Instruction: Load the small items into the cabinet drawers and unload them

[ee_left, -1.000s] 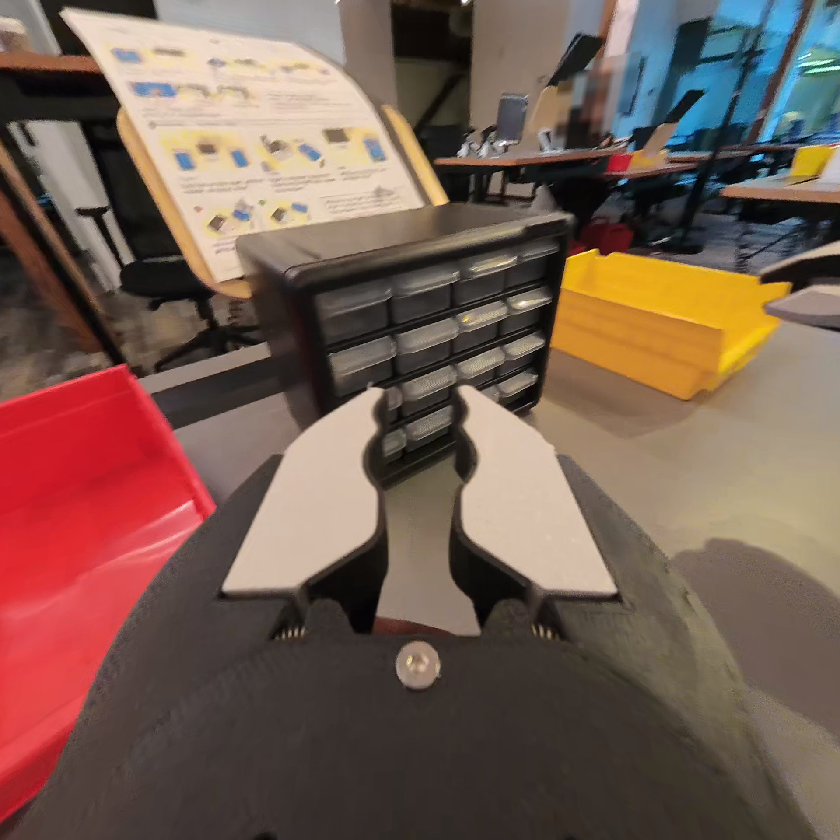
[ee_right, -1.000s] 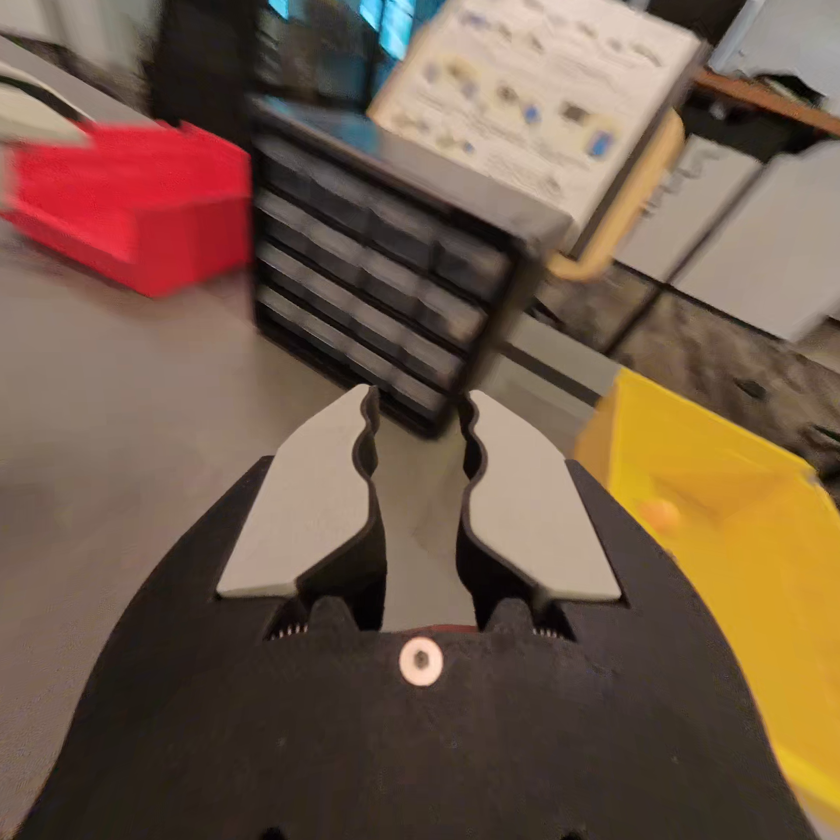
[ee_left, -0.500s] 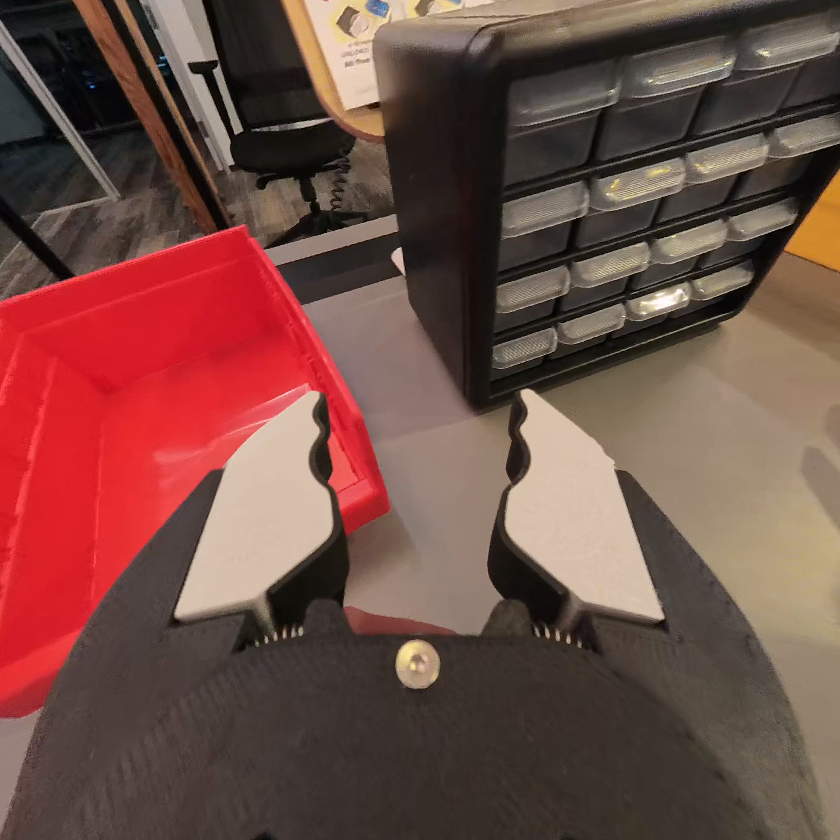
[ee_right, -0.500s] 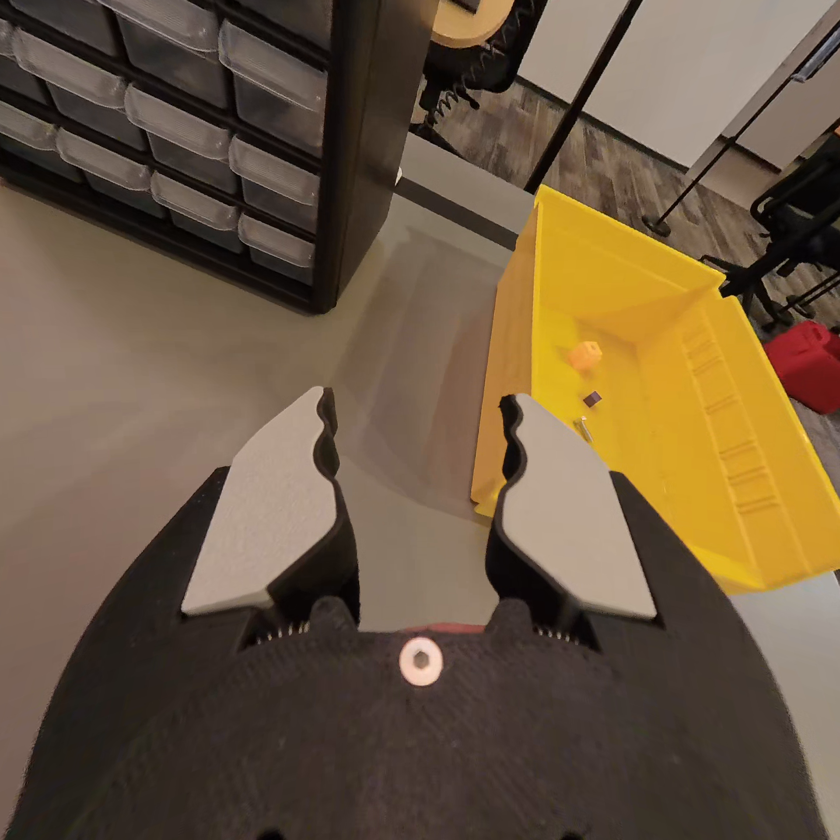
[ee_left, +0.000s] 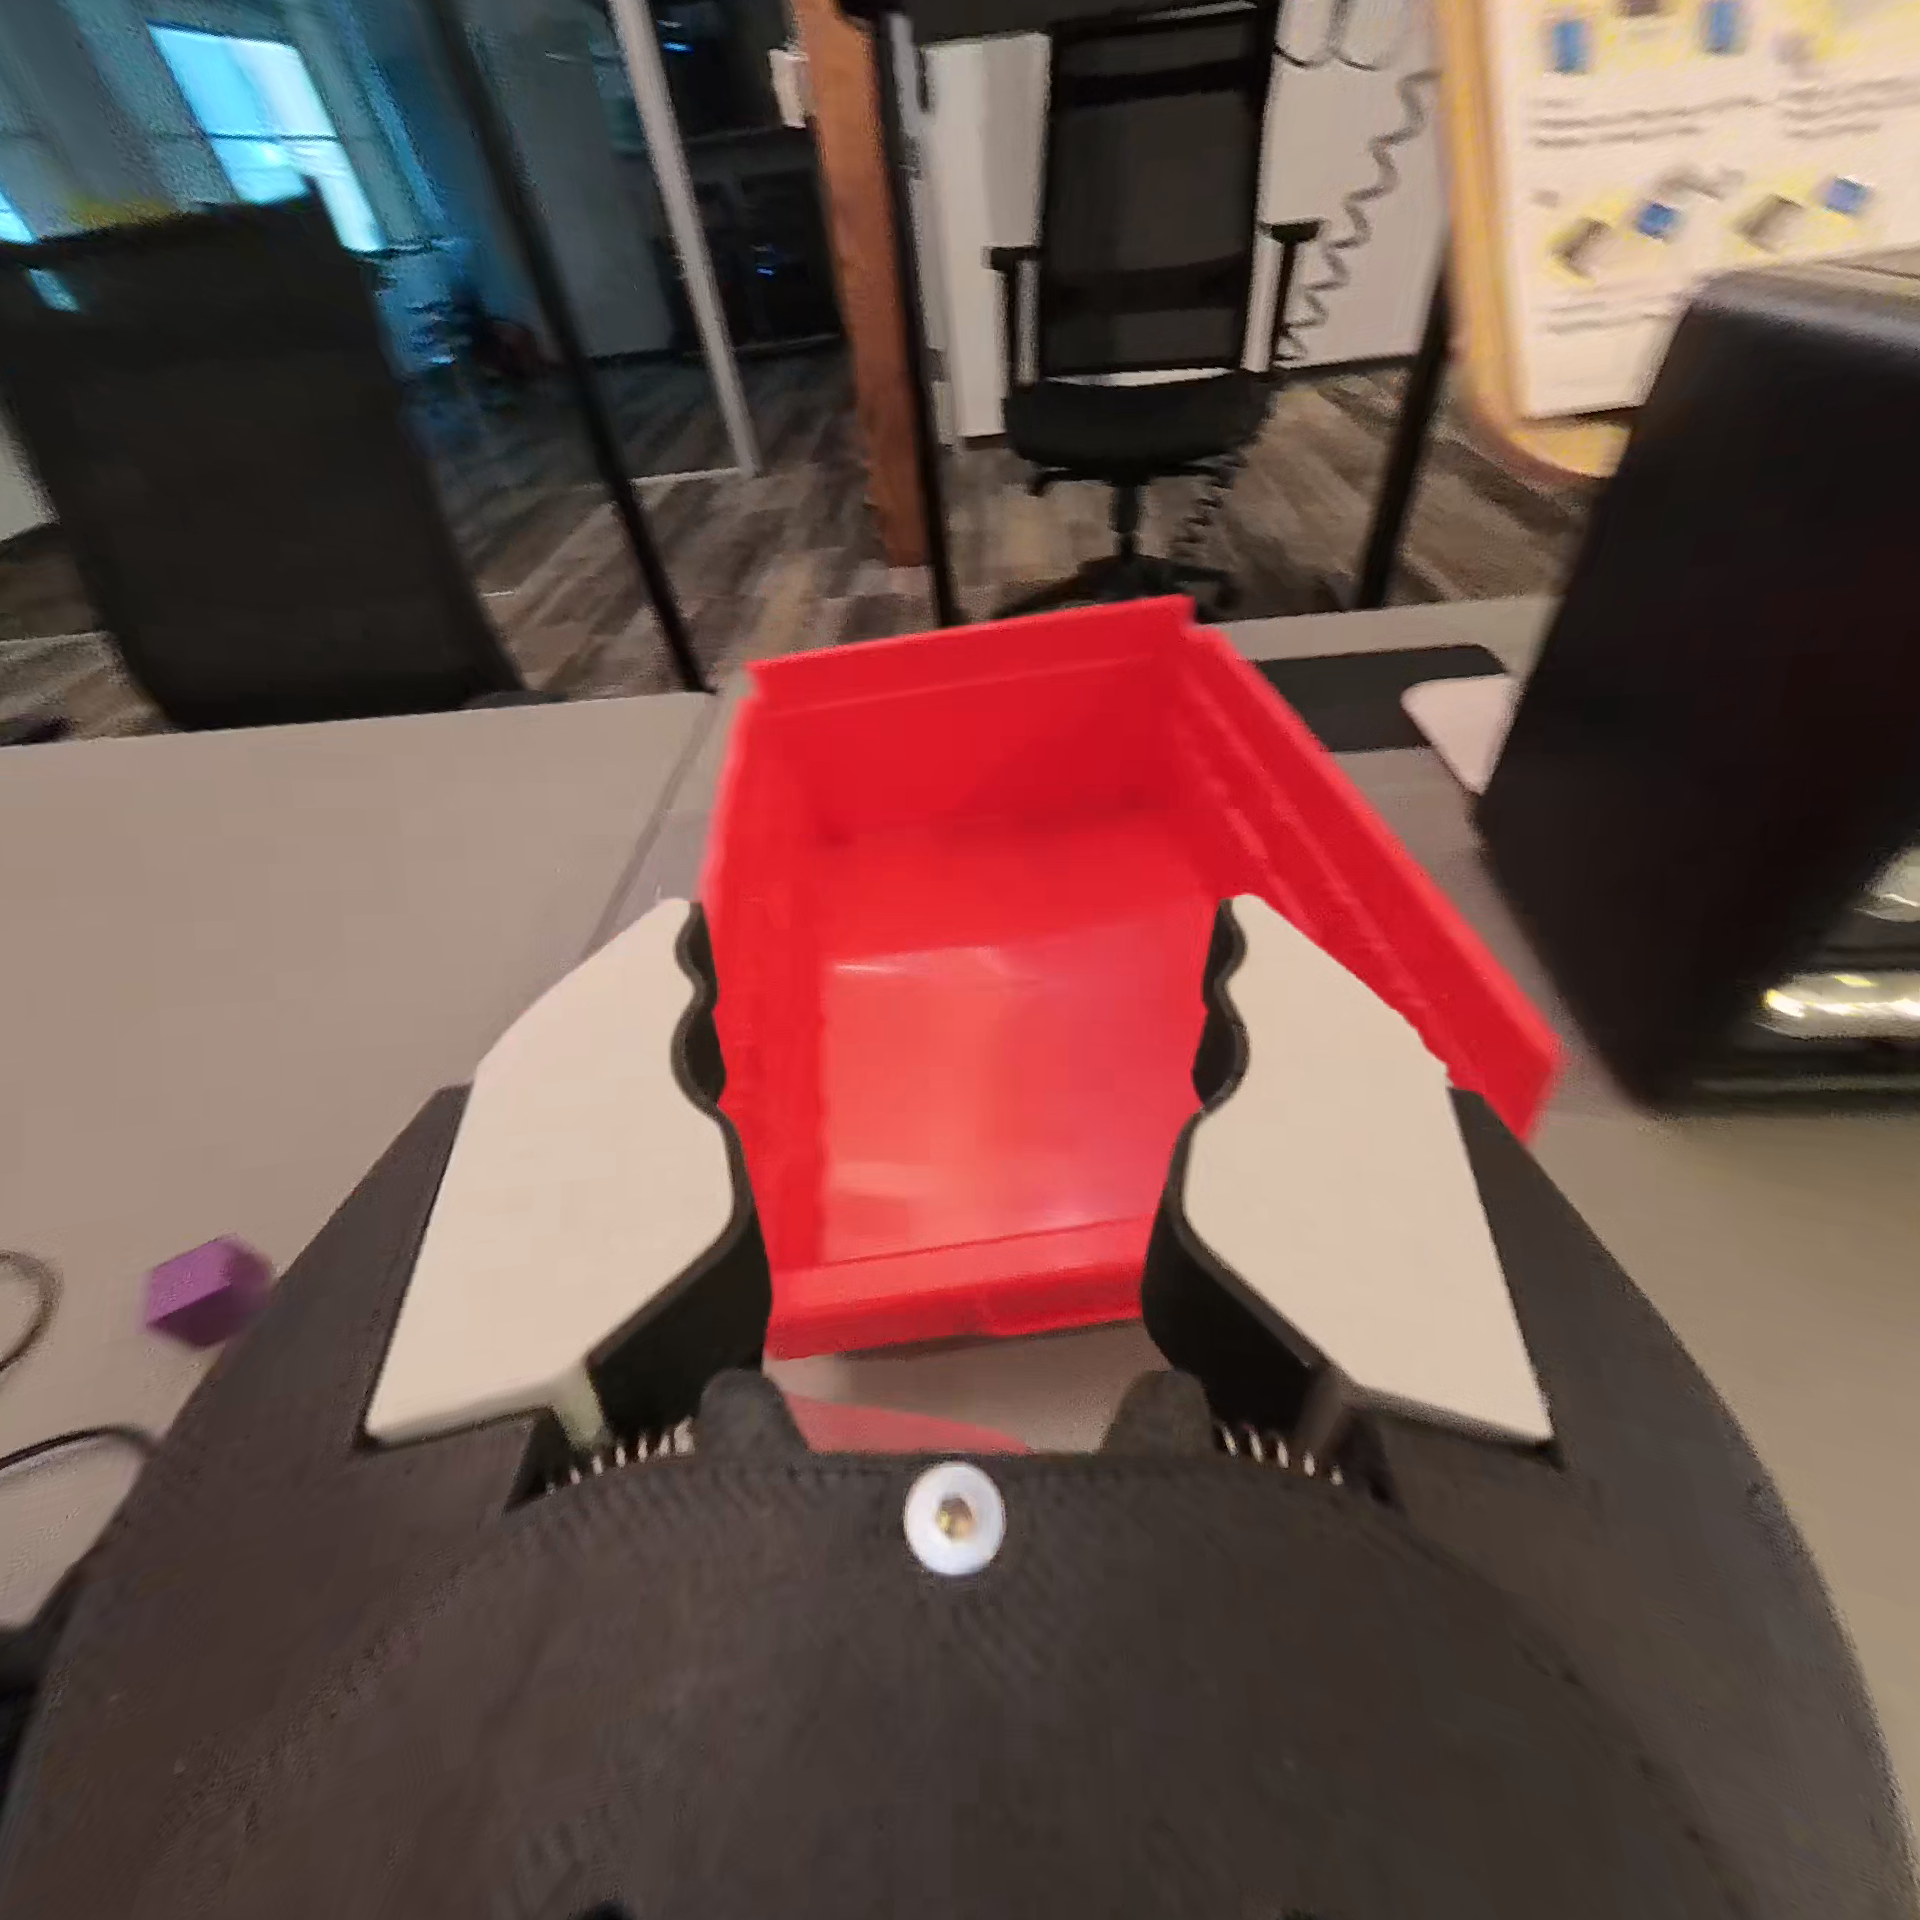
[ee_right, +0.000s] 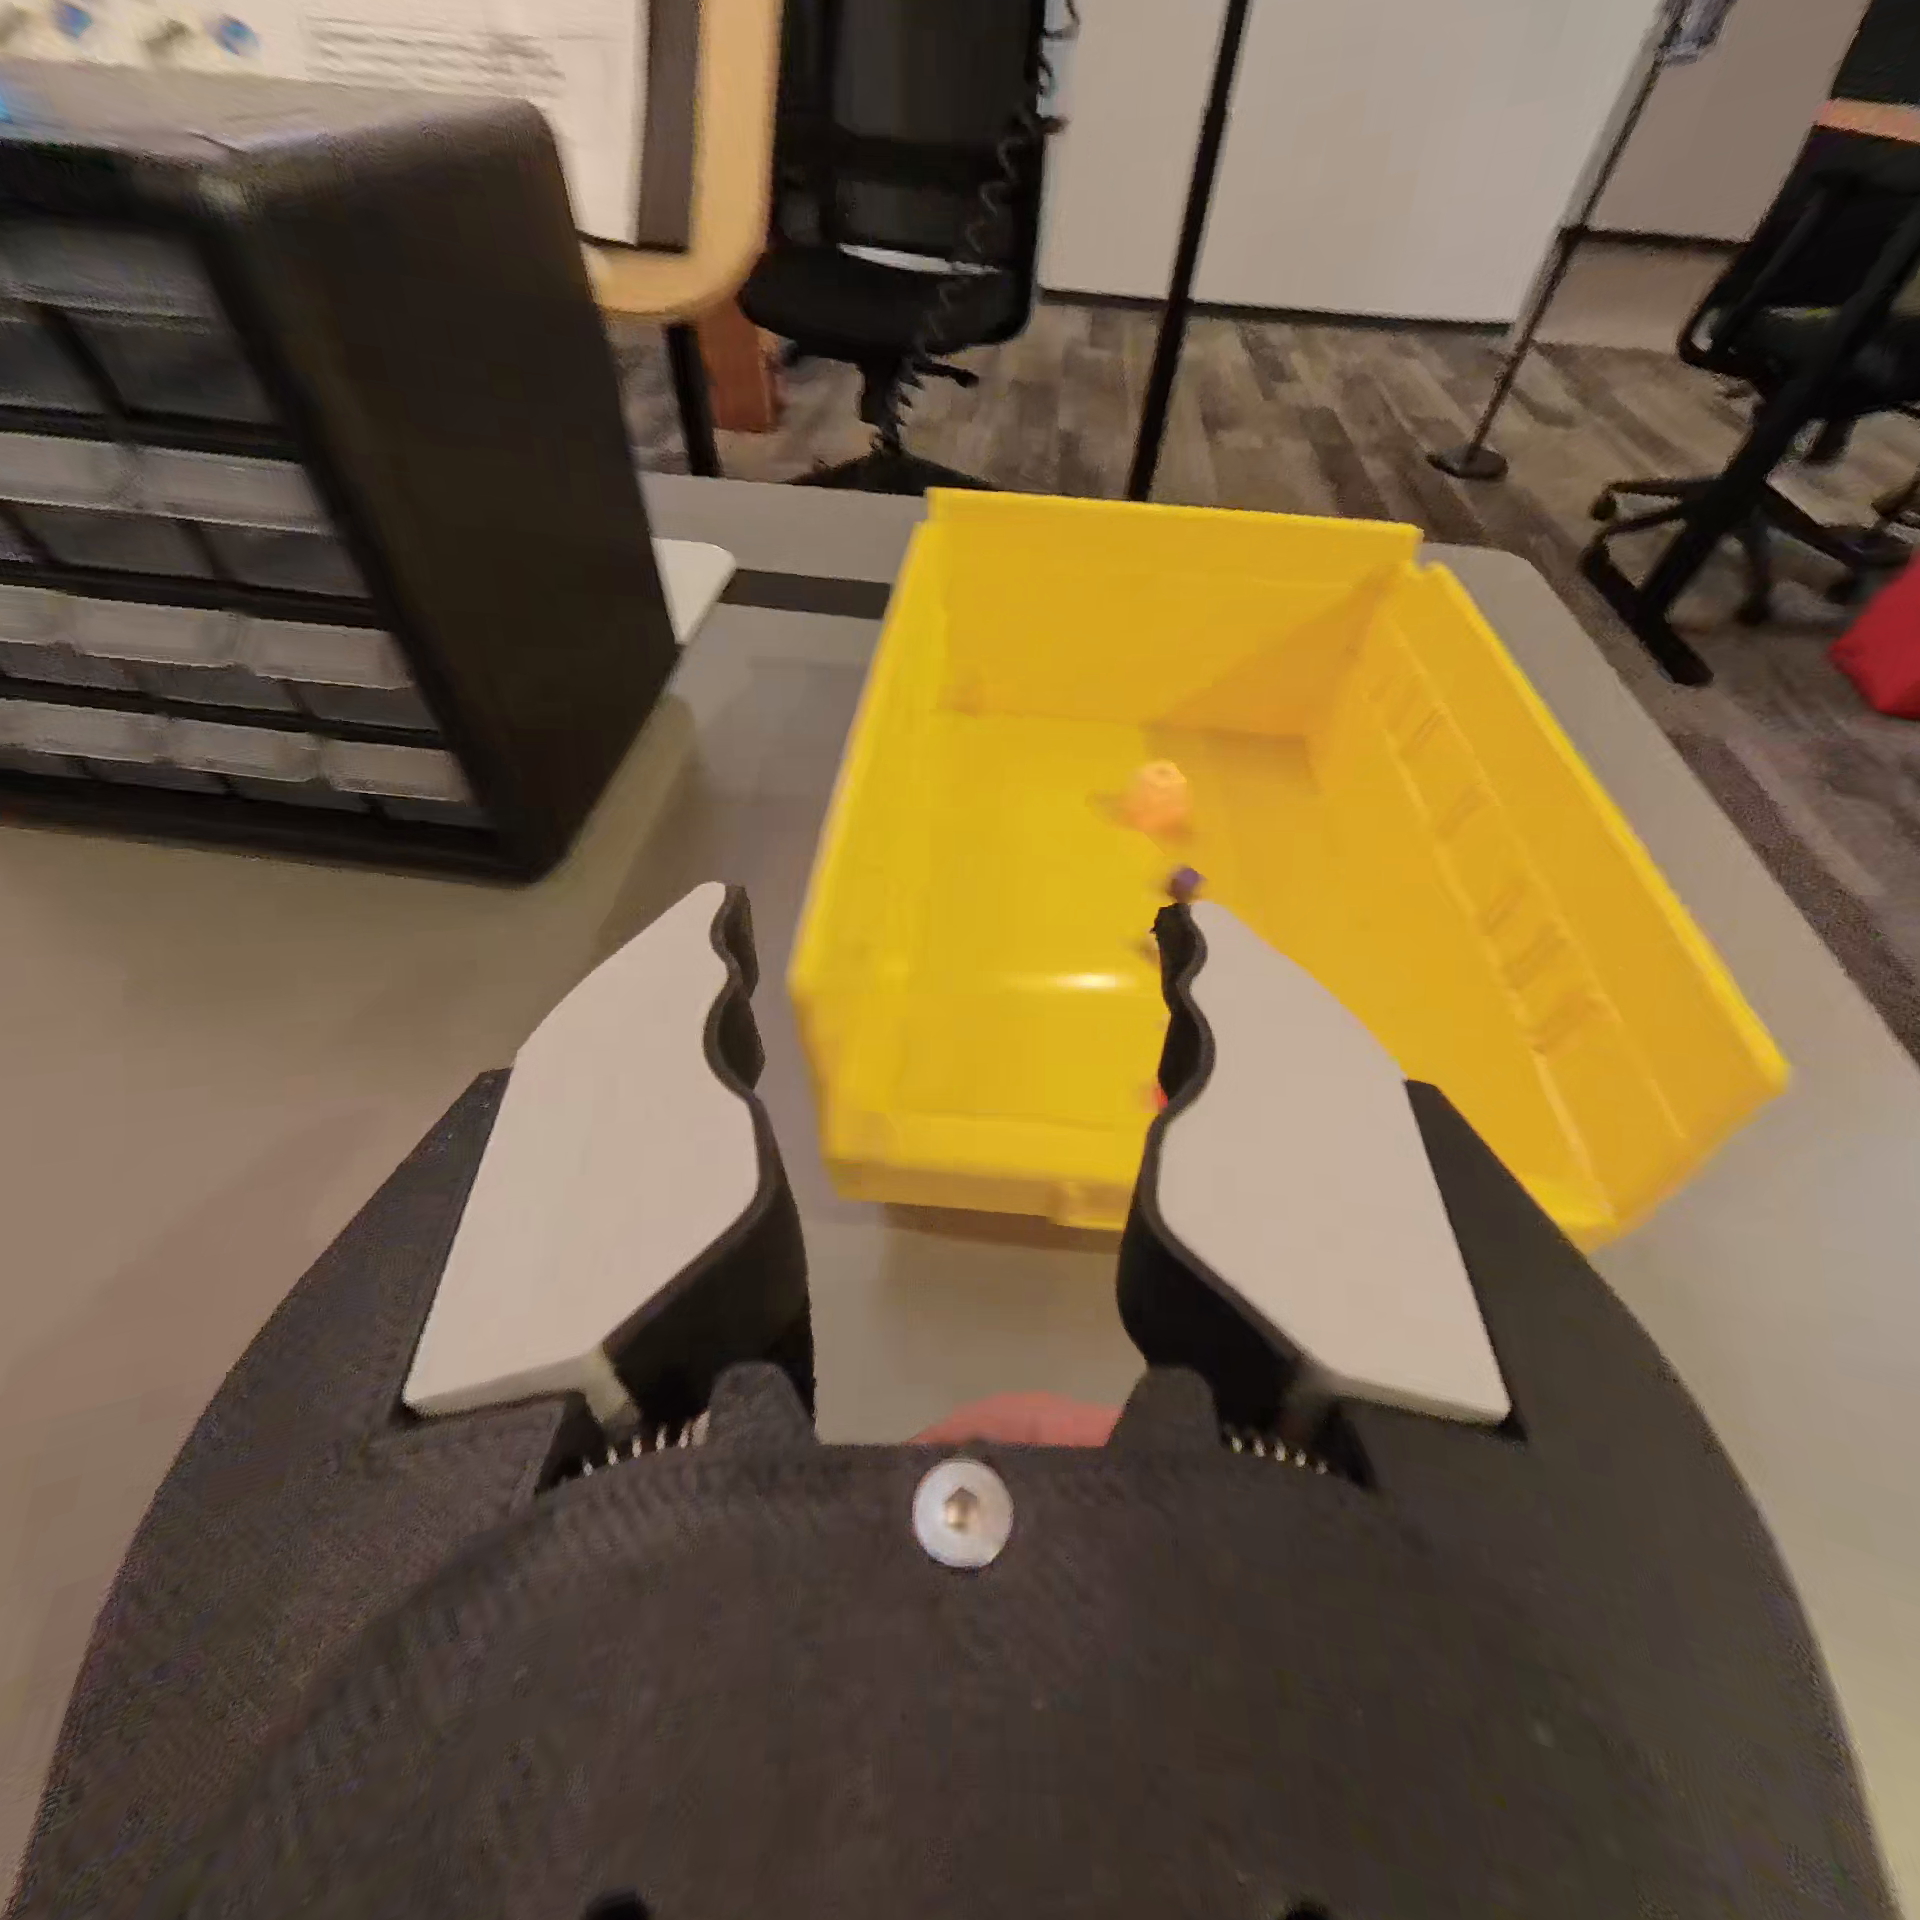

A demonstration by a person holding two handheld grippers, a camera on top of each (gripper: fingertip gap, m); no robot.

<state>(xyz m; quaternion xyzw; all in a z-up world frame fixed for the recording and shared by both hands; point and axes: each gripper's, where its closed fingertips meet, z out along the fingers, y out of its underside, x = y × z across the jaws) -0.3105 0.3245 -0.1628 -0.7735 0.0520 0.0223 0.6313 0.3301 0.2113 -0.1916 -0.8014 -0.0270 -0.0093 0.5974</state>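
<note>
My left gripper (ee_left: pixel 956 914) is open and empty, held above the near end of a red bin (ee_left: pixel 1340 821) whose floor shows nothing in it. The black drawer cabinet (ee_left: pixel 1704 675) stands to its right, seen side-on. My right gripper (ee_right: pixel 956 899) is open and empty, held just before a yellow bin (ee_right: pixel 1475 842). In that bin lie an orange block (ee_right: pixel 1155 798) and a small dark purple item (ee_right: pixel 1184 883). The cabinet (ee_right: pixel 436 488) stands left of it, with rows of shut clear drawers (ee_right: pixel 208 644). A purple block (ee_left: pixel 203 1288) lies on the table at my left.
The grey table (ee_left: pixel 312 883) runs to a back edge behind both bins. An office chair (ee_left: pixel 1143 343) and black posts stand beyond it. An instruction board (ee_left: pixel 1683 177) leans behind the cabinet. A dark cable (ee_left: pixel 31 1299) lies by the purple block. My right fingertips sit around 65 cm from my left ones. About 25 cm separates my right fingertips from the orange block (ee_right: pixel 1155 798).
Both grippers have opened wider. The left one has swung left from the cabinet to face the red bin. The right one has swung right to face the yellow bin.
</note>
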